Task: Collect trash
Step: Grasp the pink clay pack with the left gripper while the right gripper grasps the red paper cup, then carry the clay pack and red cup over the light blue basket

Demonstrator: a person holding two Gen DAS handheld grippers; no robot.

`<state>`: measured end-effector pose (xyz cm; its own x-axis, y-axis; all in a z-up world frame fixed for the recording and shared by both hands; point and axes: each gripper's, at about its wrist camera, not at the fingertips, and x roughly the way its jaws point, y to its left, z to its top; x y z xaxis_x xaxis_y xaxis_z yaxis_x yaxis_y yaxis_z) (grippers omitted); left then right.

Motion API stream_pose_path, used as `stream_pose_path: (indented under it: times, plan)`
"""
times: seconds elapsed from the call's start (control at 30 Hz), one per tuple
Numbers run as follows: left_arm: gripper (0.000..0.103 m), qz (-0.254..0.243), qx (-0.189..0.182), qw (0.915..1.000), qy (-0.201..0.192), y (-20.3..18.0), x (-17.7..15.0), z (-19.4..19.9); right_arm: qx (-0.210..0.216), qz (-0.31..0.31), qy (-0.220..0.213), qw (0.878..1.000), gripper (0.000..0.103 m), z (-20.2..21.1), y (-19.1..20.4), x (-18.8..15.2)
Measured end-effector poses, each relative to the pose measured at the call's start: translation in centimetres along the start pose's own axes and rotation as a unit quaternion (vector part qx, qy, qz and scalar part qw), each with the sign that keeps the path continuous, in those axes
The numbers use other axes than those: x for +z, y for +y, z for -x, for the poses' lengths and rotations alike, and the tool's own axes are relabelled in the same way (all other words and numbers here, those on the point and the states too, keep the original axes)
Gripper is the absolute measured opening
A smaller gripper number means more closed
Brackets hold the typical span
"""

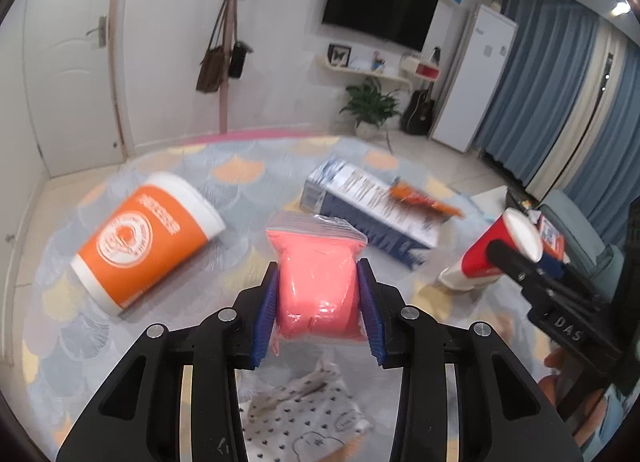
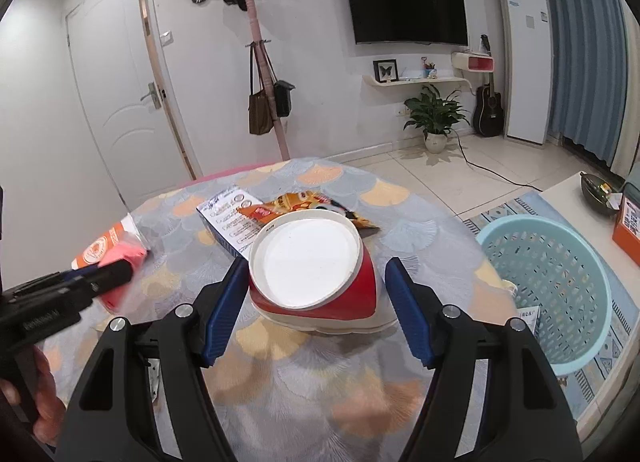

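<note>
A pink packet in a clear zip bag (image 1: 316,278) sits between the blue pads of my left gripper (image 1: 318,266), which is shut on it and holds it above the round table. In the right wrist view that gripper (image 2: 120,268) comes in from the left with the pink packet (image 2: 124,258). A red cup with a white lid (image 2: 312,266) is tilted between the pads of my right gripper (image 2: 316,262), which is shut on it. The left wrist view shows the red cup (image 1: 480,258) at the right with the right gripper (image 1: 516,258) clamped across it.
An orange cup (image 1: 148,238) lies on its side on the patterned tablecloth (image 2: 320,374). A blue-and-white carton (image 1: 372,210) with an orange snack wrapper (image 1: 424,198) lies farther back. A light blue basket (image 2: 548,282) stands on the floor right of the table. A spotted white wrapper (image 1: 304,414) lies under the left gripper.
</note>
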<state>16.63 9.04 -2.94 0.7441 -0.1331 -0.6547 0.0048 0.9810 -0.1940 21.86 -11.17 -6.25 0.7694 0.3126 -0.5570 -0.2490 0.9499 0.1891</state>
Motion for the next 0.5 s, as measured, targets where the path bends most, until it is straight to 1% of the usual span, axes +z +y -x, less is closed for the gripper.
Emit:
stream_pose_path:
  times: [0.17,0.3,0.5]
  plan:
    - [0.037,-0.017,-0.016,0.9994,-0.027,-2.3,0.6,2.3,0.001,-0.01,-0.026,1.0,0.066,2.7,-1.2,0.9]
    - [0.037,-0.037,-0.03,0.9977,-0.048,-5.2,1.2,3.9,-0.005,-0.013,-0.051,0.999,0.066,4.9,-2.1,2.2]
    - [0.037,-0.066,-0.062,0.9937,-0.066,-9.3,2.5,5.3,-0.018,-0.033,-0.087,0.996,0.066,8.4,-4.9,3.7]
